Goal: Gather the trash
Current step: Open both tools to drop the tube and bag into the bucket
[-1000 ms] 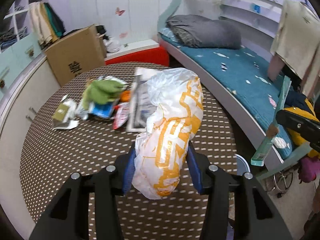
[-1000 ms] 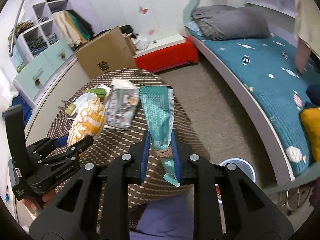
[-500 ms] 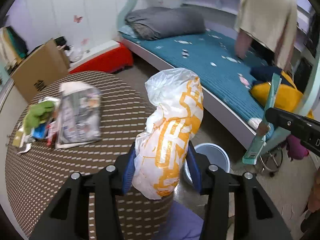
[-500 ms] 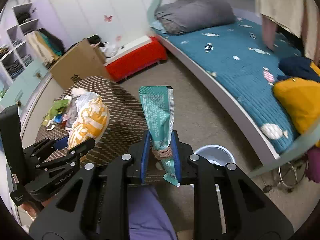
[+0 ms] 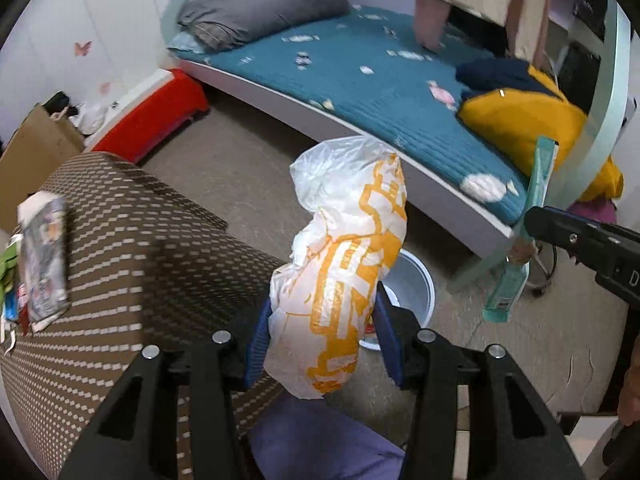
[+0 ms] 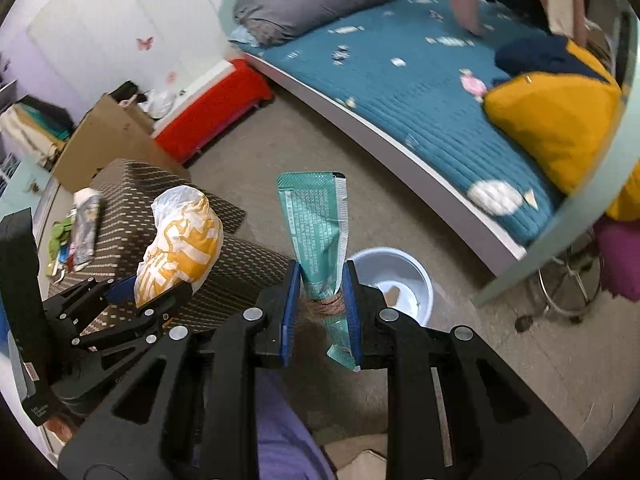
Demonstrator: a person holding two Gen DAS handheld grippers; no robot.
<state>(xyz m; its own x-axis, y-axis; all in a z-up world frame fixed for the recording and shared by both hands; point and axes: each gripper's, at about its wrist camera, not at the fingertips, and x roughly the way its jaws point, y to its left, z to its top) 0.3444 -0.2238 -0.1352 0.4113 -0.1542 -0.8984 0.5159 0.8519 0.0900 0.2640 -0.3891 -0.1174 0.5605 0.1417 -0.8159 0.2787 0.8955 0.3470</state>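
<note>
Over one bin (image 6: 394, 280), two grippers (image 5: 320, 340) (image 6: 320, 304) clamp one item each.

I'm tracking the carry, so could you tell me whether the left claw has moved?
Yes: the left claw swung from over the table toward the bin.

- The bin (image 6: 394, 280) stands on the floor between the table (image 6: 132, 216) on the left and the bed (image 6: 420, 92) on the right.
- Wrappers (image 5: 40, 256) lie on the table's far left side.
- A box (image 6: 108, 136) stands behind the table.
</note>
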